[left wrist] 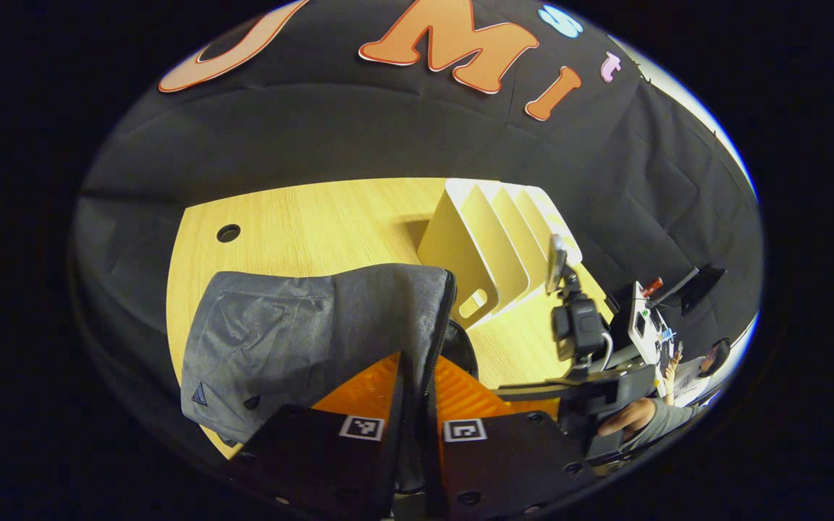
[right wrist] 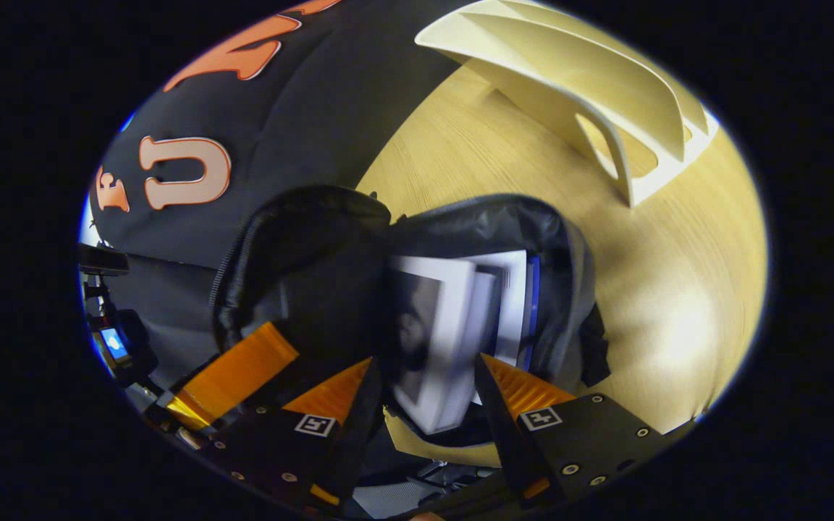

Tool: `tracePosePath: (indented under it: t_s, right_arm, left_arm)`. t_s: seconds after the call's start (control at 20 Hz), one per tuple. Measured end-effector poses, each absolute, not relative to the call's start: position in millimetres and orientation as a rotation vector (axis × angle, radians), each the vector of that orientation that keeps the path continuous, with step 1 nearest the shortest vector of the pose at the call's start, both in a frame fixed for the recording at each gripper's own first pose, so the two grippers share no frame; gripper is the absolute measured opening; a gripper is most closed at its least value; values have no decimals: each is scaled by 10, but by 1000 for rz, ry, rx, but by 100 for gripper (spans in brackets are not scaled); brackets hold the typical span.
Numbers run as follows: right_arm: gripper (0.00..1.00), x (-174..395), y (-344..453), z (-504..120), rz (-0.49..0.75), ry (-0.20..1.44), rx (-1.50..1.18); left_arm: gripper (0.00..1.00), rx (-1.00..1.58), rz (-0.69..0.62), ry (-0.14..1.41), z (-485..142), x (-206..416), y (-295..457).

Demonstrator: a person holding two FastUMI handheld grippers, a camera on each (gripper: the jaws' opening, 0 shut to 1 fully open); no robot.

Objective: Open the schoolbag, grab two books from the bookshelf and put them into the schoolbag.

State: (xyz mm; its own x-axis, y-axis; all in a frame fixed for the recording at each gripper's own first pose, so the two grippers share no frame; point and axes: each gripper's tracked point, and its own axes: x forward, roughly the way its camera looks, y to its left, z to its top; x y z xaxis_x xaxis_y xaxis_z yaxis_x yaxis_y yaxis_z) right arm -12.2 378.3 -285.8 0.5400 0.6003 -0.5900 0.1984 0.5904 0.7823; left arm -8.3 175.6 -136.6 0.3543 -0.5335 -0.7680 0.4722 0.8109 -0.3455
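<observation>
Left gripper (left wrist: 412, 394) pinches the schoolbag (left wrist: 301, 333) rim, holding the mouth open. Right gripper (right wrist: 424, 394), jaws apart around a book (right wrist: 435, 340), lowers it beside what appears to be another book (right wrist: 511, 304) inside. The bookshelf (left wrist: 493, 242) stands empty nearby; the table (right wrist: 677, 289) around the bag gives room to withdraw.

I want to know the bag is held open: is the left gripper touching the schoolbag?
Touching. In the left gripper view, the schoolbag's zippered edge runs down between the left gripper's two nearly closed fingers, pinched there.
</observation>
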Motion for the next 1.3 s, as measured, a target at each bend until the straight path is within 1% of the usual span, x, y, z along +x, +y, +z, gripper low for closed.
tracePosePath:
  t_s: [0.05,0.1,0.15,0.2,0.25,0.3,0.35,0.5,0.6,0.65,0.7,0.85,1.1,1.3]
  right_arm:
    - [79,-86,3648,-2801,277,980,923]
    - [82,-28,3484,-2749,263,959,894]
    - [85,1,3315,-2689,256,939,864]
    - [89,-10,3148,-2632,249,920,829]
    - [91,-16,2959,-2580,240,899,794]
    - [93,-39,2747,-2531,228,882,760]
    - [93,-12,2558,-2474,216,860,725]
    - [94,58,2056,-2260,194,790,630]
    - [95,109,1739,-2085,184,732,563]
    - [96,128,1579,-1991,180,698,526]
    - [96,138,1410,-1898,171,661,482]
    - [97,150,1029,-1548,172,548,328]
    - [96,10,464,-912,194,373,174]
    - [96,4,206,-500,189,262,121]
  left_arm:
    - [19,-69,-649,1018,-1360,-118,1719]
    - [33,-67,-642,1012,-1359,-142,1680]
    - [36,-68,-631,1005,-1354,-146,1634]
    - [46,-71,-619,995,-1340,-182,1578]
    - [55,-75,-604,983,-1314,-196,1504]
    - [73,-78,-590,967,-1286,-222,1434]
    - [75,-80,-572,950,-1256,-229,1352]
    - [93,-106,-518,906,-1143,-290,1064]
    - [93,-113,-486,860,-1012,-304,834]
    - [94,-112,-467,823,-933,-286,715]
    - [97,-117,-452,783,-841,-272,598]
    - [98,-136,-400,667,-546,-280,225]
    - [98,-136,-257,484,-36,-351,-76]
    - [98,-134,-152,338,412,-386,-266]
